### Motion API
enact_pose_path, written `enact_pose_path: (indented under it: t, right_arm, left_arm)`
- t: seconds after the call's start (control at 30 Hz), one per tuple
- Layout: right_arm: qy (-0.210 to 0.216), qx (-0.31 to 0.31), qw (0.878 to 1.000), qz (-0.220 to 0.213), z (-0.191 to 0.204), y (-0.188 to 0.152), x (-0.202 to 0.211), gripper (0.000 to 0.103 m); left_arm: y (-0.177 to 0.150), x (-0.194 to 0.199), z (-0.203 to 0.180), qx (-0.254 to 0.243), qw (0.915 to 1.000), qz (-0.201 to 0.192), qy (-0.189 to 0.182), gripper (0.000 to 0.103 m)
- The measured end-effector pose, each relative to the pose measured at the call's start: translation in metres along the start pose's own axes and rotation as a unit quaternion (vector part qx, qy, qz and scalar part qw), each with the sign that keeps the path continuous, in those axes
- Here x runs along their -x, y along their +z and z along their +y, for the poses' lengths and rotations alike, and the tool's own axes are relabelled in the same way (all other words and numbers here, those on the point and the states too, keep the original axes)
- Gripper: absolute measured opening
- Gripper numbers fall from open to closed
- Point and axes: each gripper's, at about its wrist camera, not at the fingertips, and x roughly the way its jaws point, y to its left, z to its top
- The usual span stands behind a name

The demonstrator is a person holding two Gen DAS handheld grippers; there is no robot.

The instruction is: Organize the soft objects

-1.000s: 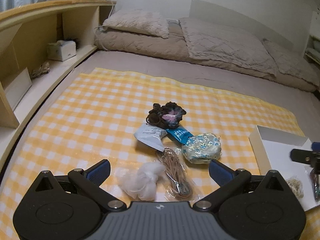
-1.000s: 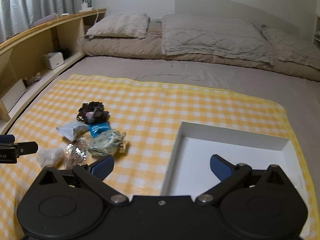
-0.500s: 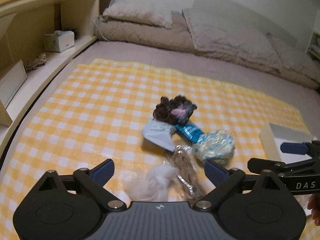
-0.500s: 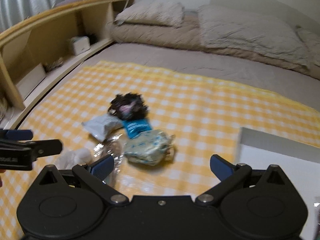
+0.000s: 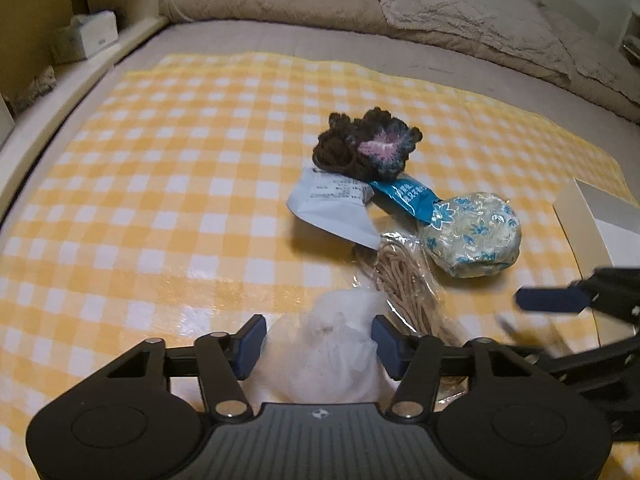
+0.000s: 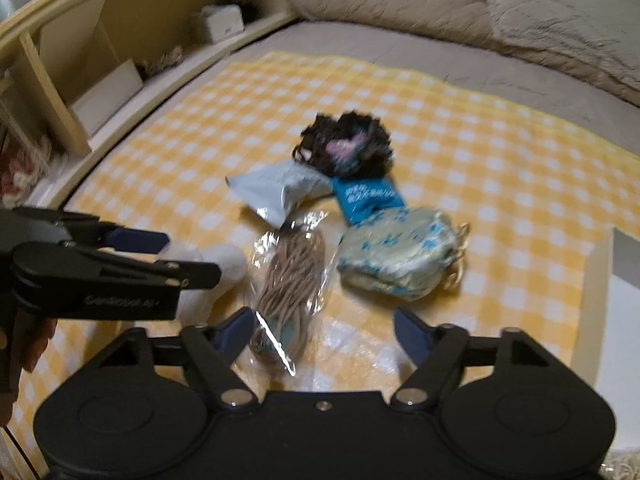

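The white fluffy bundle lies near the front edge of the checked cloth on the bed, framed by the left gripper, whose jaws are closing around it; firm pad contact cannot be confirmed. The right gripper is closing over the bagged cord bundle, touched only at its near end. A slip is risked there, since the glossy wrapper may slide. The bundle's loose fluff may be pinched thinly and dropped.
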Motion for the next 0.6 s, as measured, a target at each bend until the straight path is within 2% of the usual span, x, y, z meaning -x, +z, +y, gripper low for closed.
enact_pose_path:
  t: [0.13, 0.23, 0.3, 0.33, 0.43, 0.5, 0.6]
  right_arm:
    - [0.013, 0.002, 1.000, 0.026, 0.000, -0.004, -0.017, 0.056]
    - [0.020, 0.014, 0.999, 0.041, 0.000, -0.011, -0.024, 0.040]
    - [0.023, 0.029, 0.998, 0.059, 0.001, -0.016, -0.026, 0.026]
    - [0.024, 0.039, 0.997, 0.065, 0.002, -0.019, -0.025, 0.024]
    - [0.023, 0.077, 0.994, 0.073, 0.005, -0.030, -0.016, 0.011]
    - [0.023, 0.083, 0.993, 0.082, 0.003, -0.036, -0.010, 0.007]
    - [0.023, 0.074, 0.994, 0.081, -0.003, -0.039, 0.000, 0.008]
  left_arm:
    - [-0.003, -0.007, -0.007, -0.016, 0.9997, 0.019, -0.005, 0.050]
    - [-0.005, -0.008, -0.010, -0.028, 0.9993, 0.024, -0.002, 0.049]
    - [-0.005, -0.007, -0.010, -0.027, 0.9993, 0.027, -0.003, 0.049]
    - [-0.005, -0.007, -0.009, -0.027, 0.9992, 0.029, -0.003, 0.049]
    - [-0.006, -0.005, -0.009, -0.025, 0.9992, 0.032, 0.001, 0.049]
    - [-0.008, -0.001, -0.007, -0.023, 0.9992, 0.032, 0.006, 0.054]
    - [-0.012, 0.006, -0.002, -0.013, 0.9992, 0.037, 0.006, 0.066]
